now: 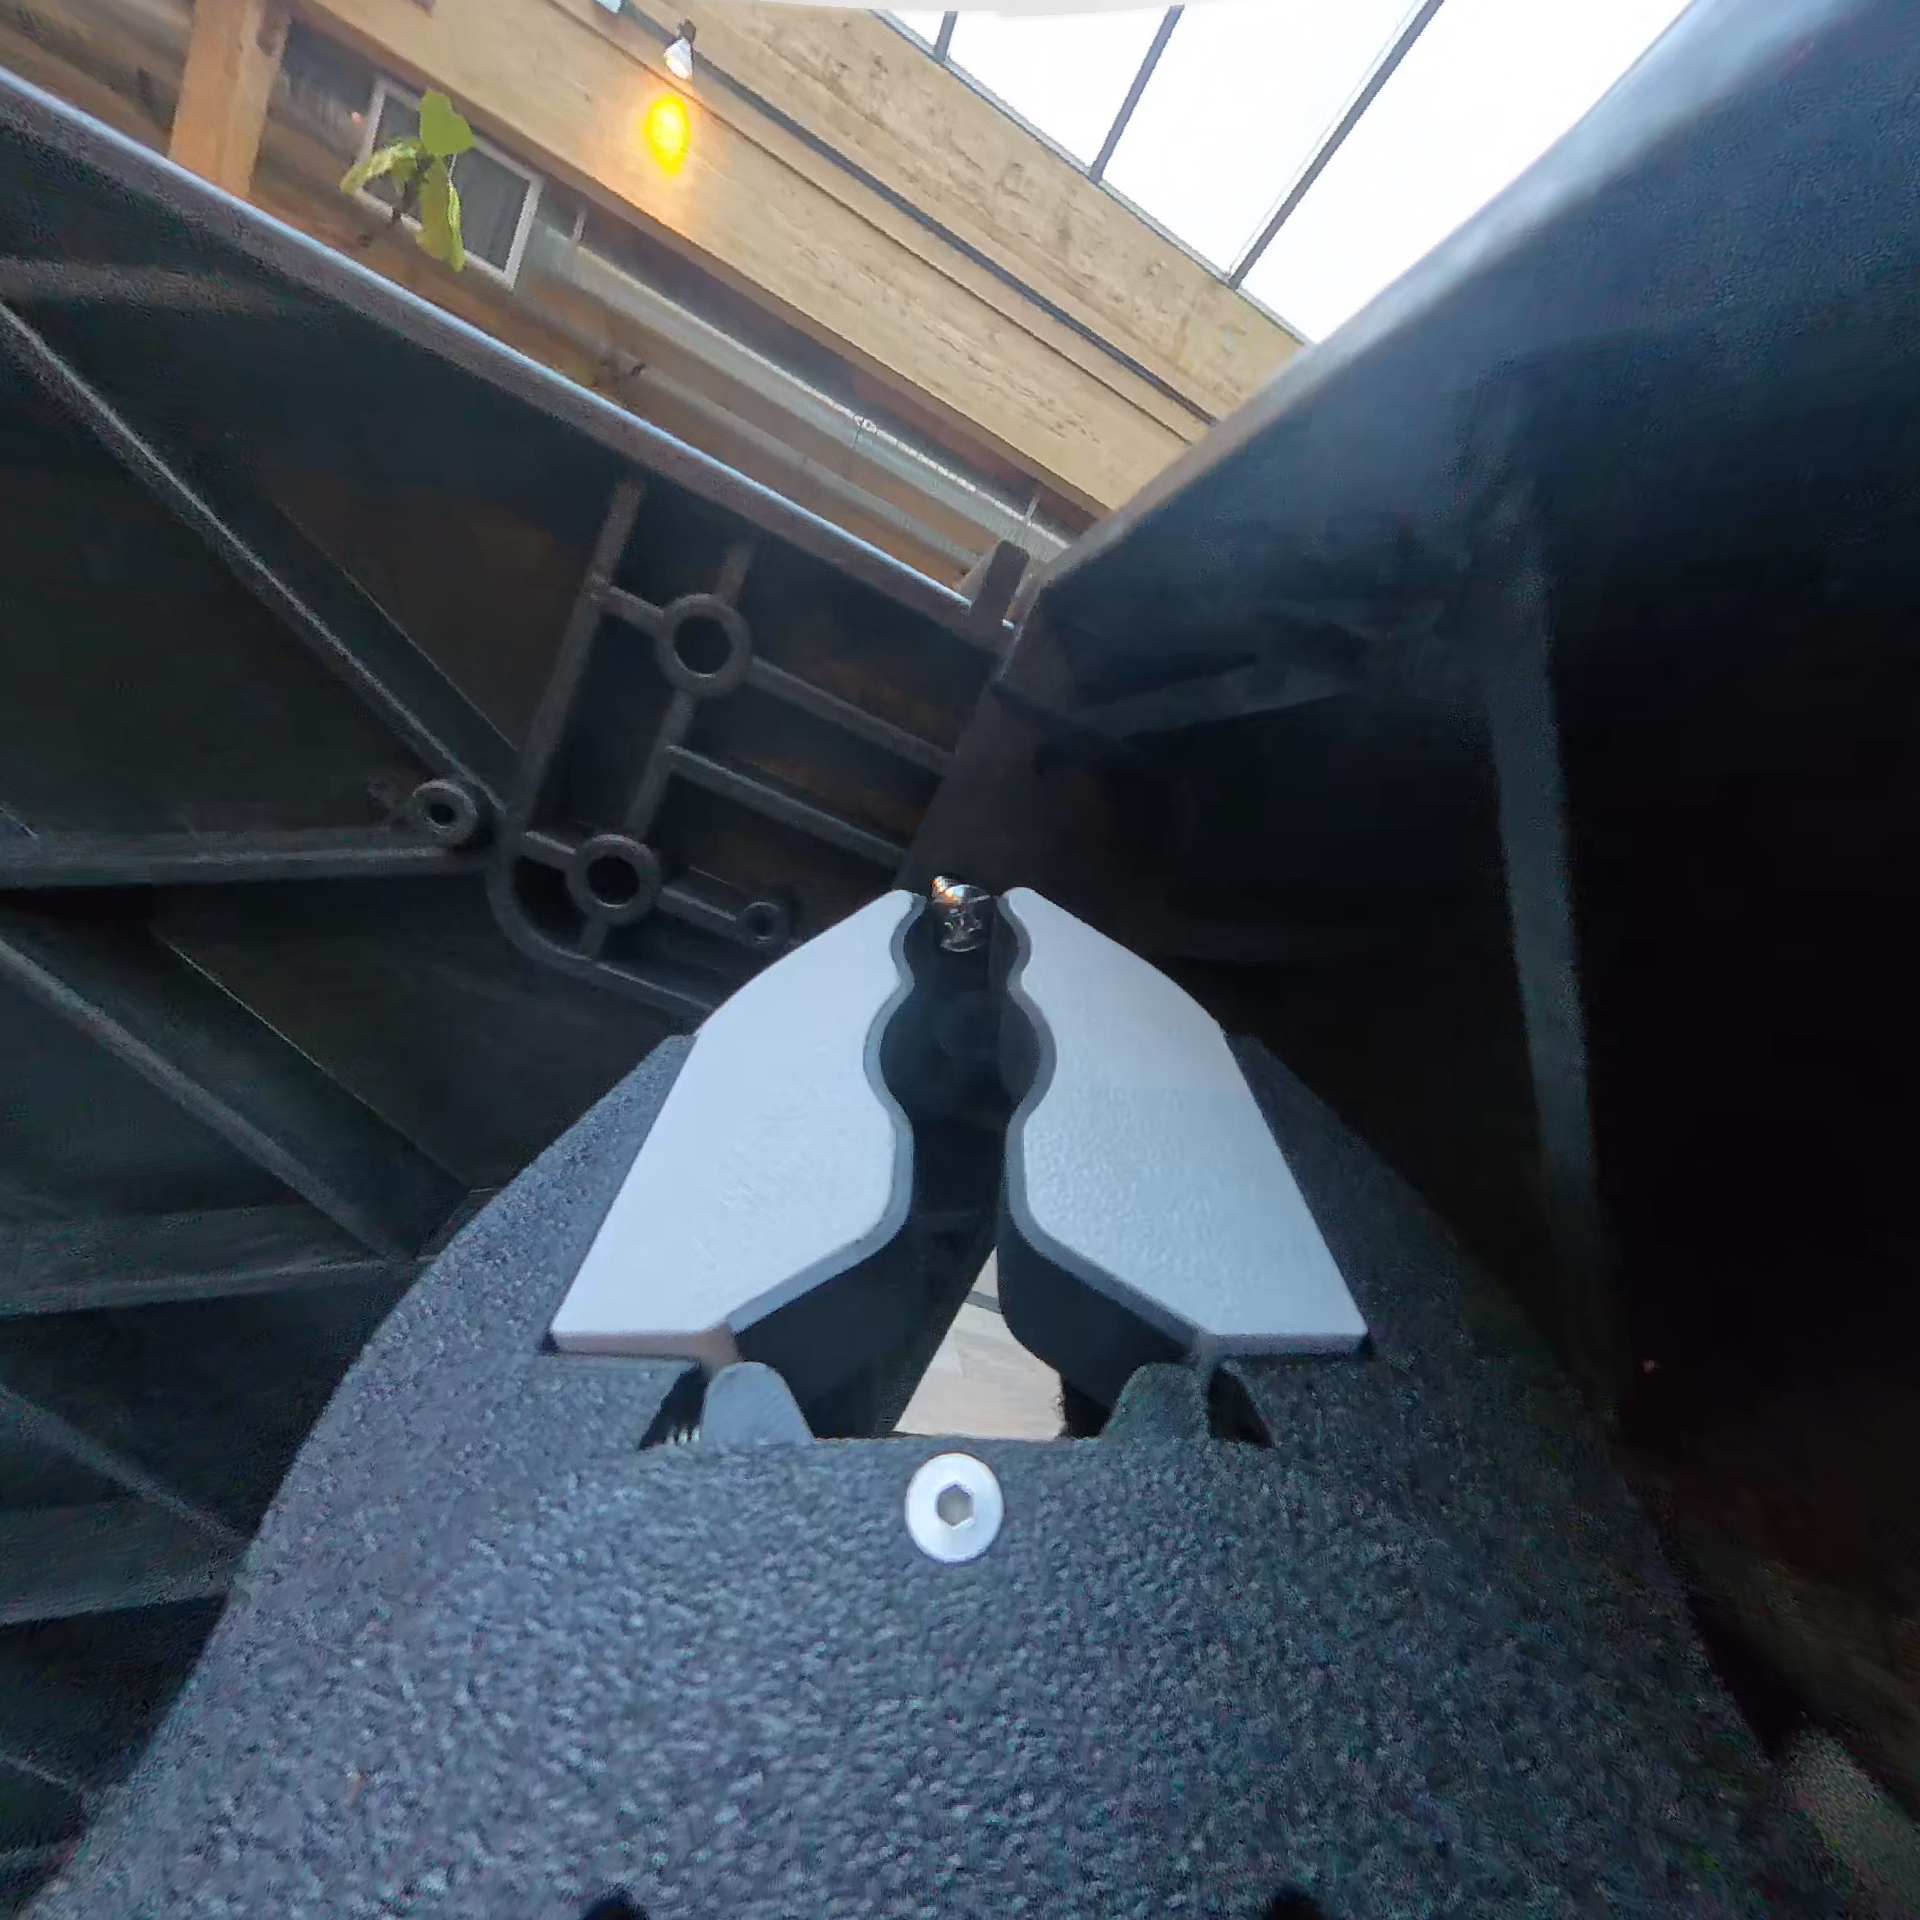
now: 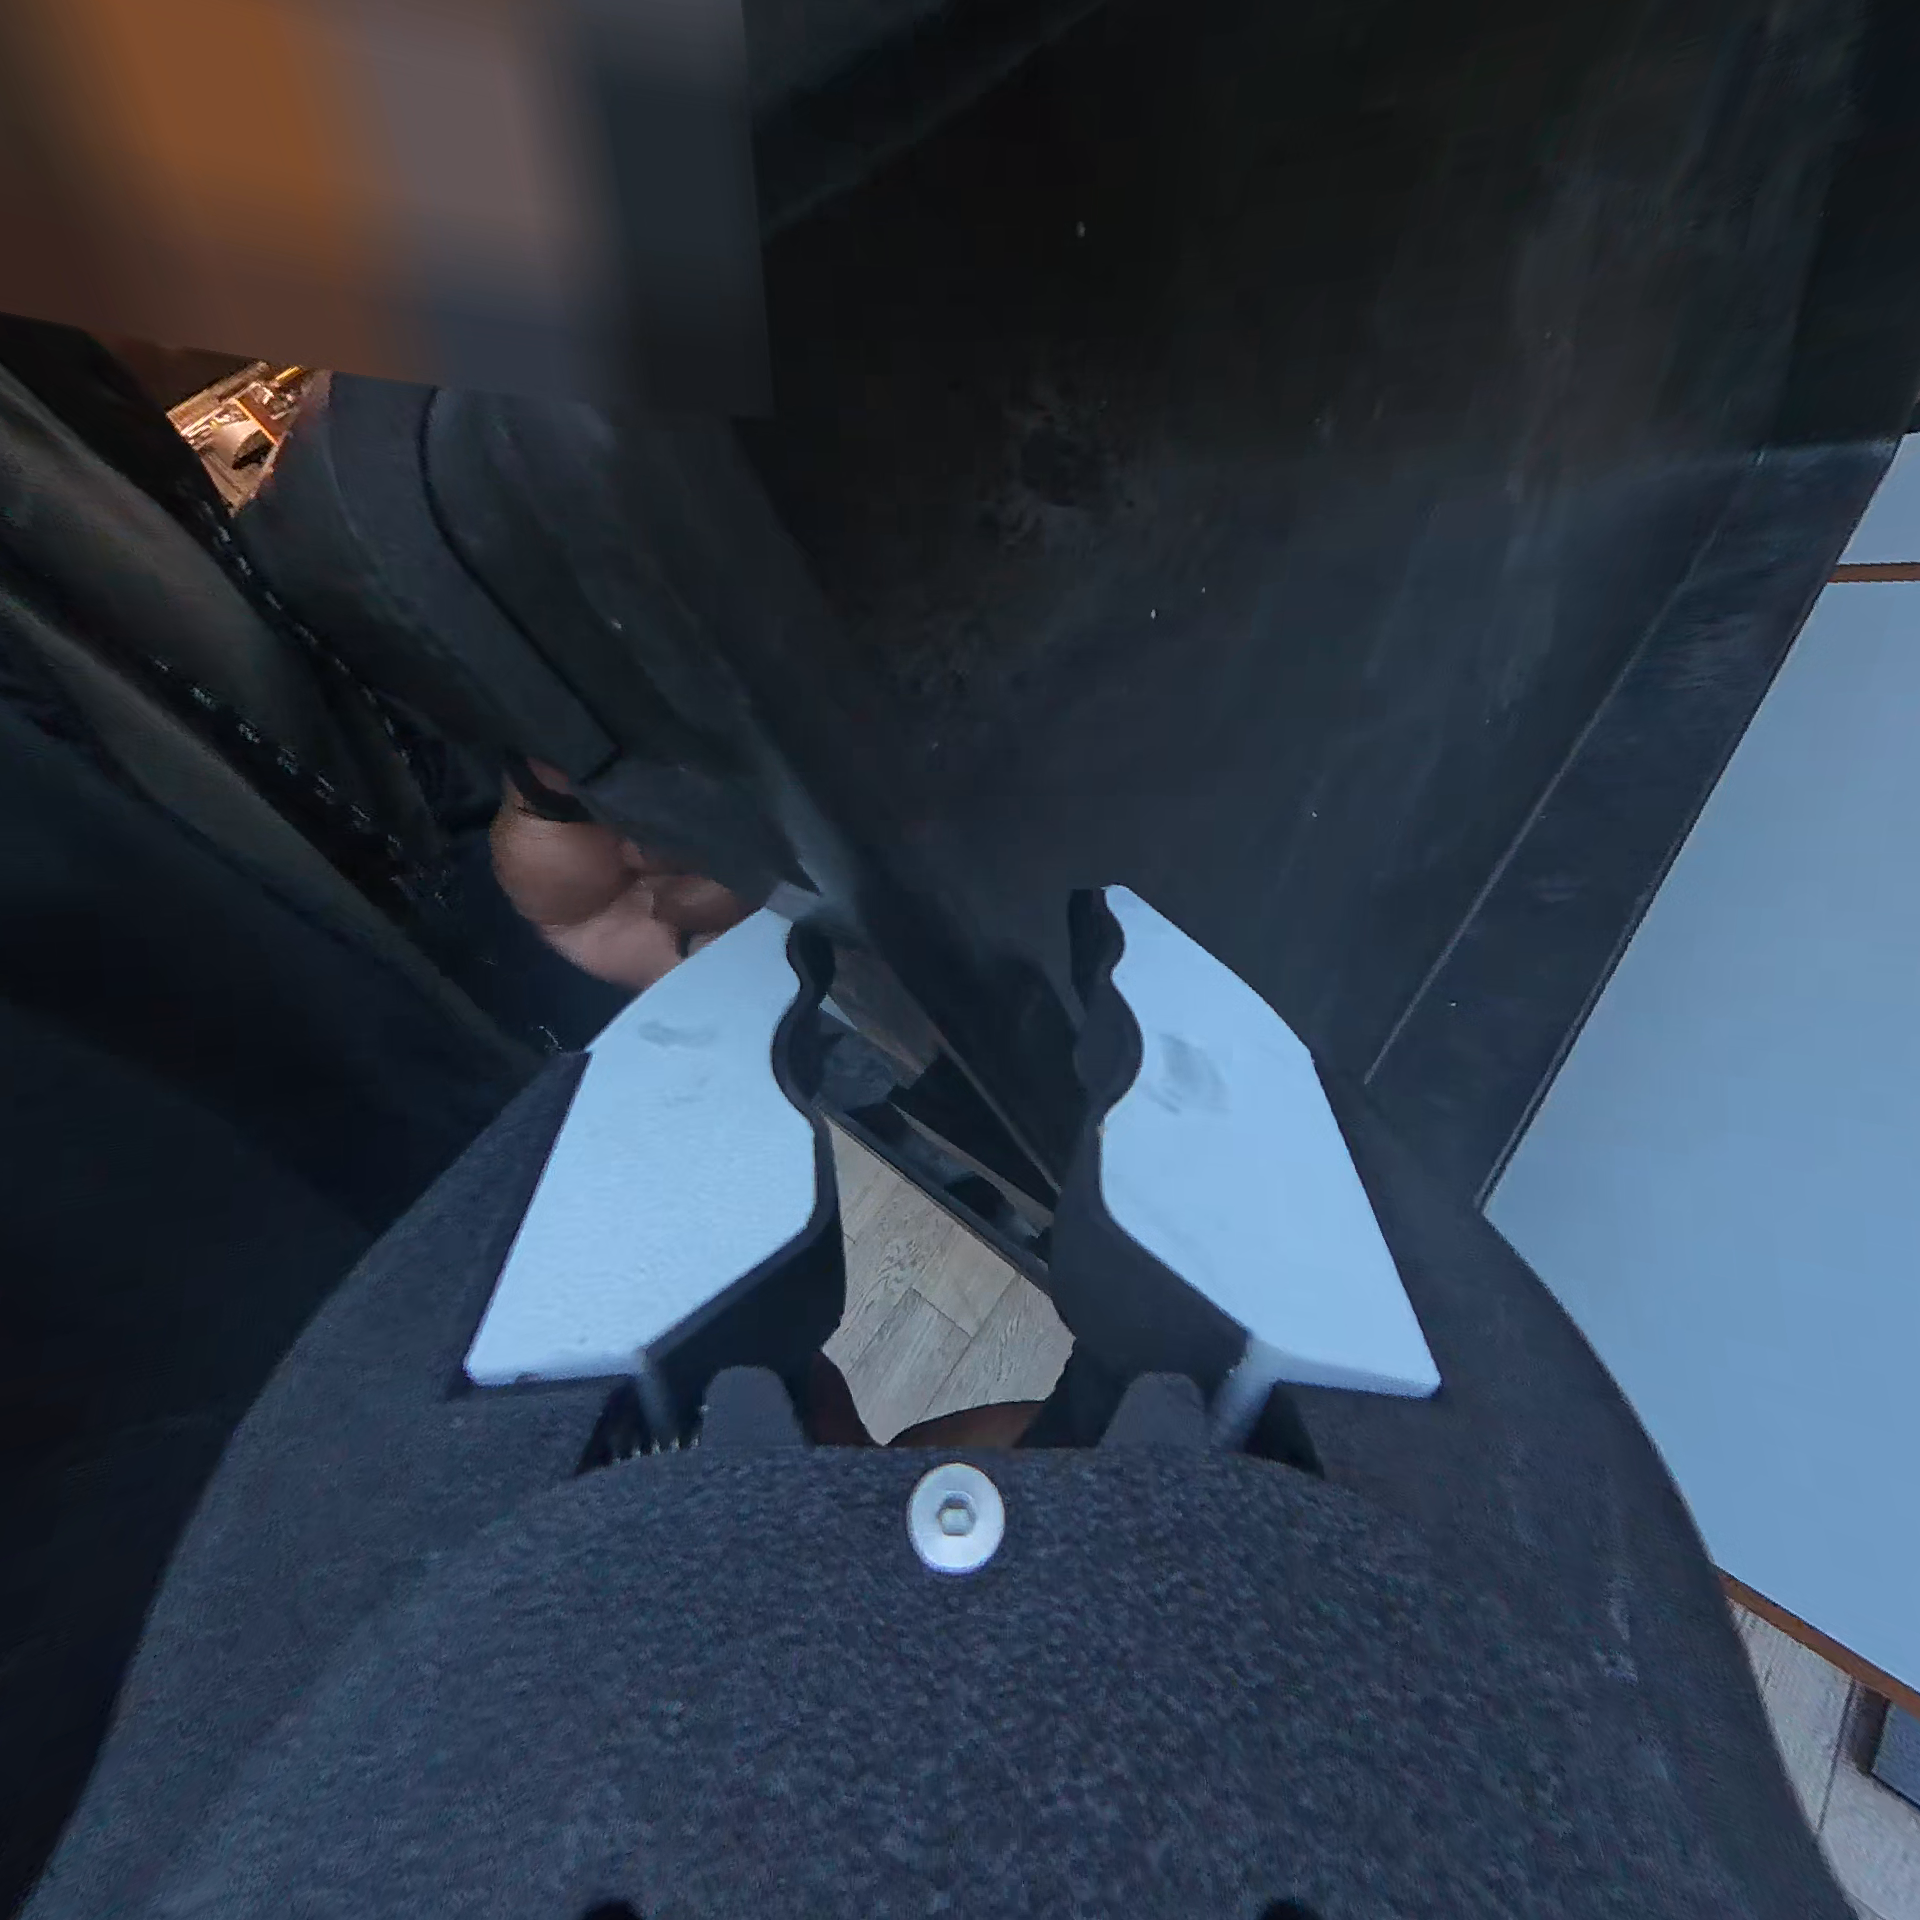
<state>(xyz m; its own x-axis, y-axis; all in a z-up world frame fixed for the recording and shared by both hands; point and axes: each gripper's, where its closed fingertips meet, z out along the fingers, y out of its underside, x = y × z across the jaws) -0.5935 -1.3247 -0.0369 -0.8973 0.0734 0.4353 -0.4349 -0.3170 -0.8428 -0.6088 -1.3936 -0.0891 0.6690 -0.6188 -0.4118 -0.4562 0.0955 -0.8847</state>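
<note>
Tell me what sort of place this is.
Probably an indoor atrium or workshop-like hall: timber wall with a lit lamp, a skylight overhead, wood-plank floor.

1. The small screw (image 1: 952, 914) between the tips of the left hand-held gripper (image 1: 961, 902) is too small to tell its type; its lower end is hidden in shadow.
2. The ribbed black plastic panel (image 1: 312, 644) is cut off by the left edge of the frame.
3. The dark slab (image 1: 1558, 623) runs off the right edge.
4. In the right wrist view, the person's hand (image 2: 603, 904) is mostly hidden behind a black plastic piece (image 2: 1039, 623).
5. The upper left of that frame is blurred over.
</note>
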